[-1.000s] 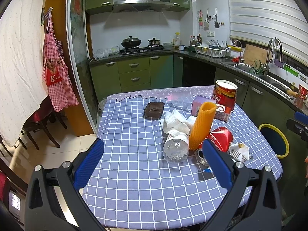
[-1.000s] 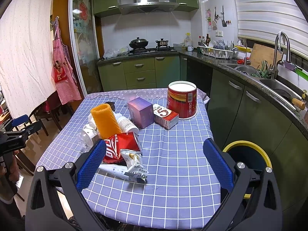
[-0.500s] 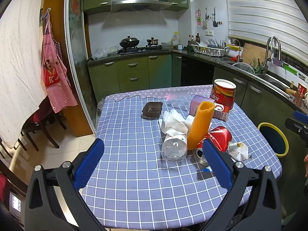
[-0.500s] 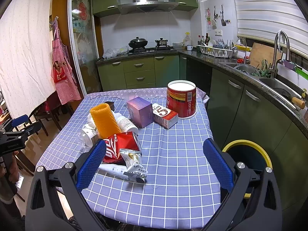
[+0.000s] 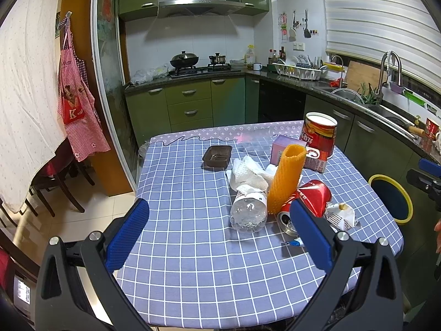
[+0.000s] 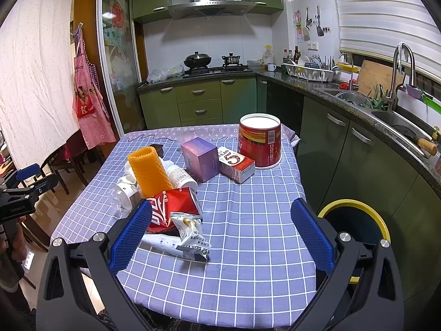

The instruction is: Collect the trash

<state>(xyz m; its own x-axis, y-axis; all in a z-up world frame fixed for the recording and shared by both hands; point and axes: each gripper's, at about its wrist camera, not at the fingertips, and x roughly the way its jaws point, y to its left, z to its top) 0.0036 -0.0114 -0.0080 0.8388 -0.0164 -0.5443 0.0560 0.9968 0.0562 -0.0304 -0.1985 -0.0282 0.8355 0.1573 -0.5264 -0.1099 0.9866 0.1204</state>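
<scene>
Trash lies on the checked blue tablecloth [image 5: 193,242]: a clear plastic bottle [image 5: 249,212], an orange foam sleeve [image 5: 286,176], a crushed red can [image 5: 306,201], crumpled tissue [image 5: 248,172], a brown tray [image 5: 217,154], a purple box [image 6: 200,159], a red tub [image 6: 260,139], a small carton [image 6: 236,164], a red bag [image 6: 173,207] and a white wrapper [image 6: 190,234]. My left gripper [image 5: 219,235] hangs open over the table's near edge. My right gripper [image 6: 220,234] is open too, low over the table, the wrapper just beyond its left finger. A yellow-rimmed bin [image 6: 355,220] stands right of the table.
Green kitchen cabinets [image 5: 190,104] and a stove line the back wall. A sink counter [image 6: 386,121] runs along the right. A red apron [image 5: 77,104] and a white curtain hang on the left, with dark chairs [image 5: 58,187] below. A hand holds the left gripper's handle [image 6: 16,198].
Both views have shifted only slightly; the left gripper has drifted a little. No trash has moved and both grippers stay open.
</scene>
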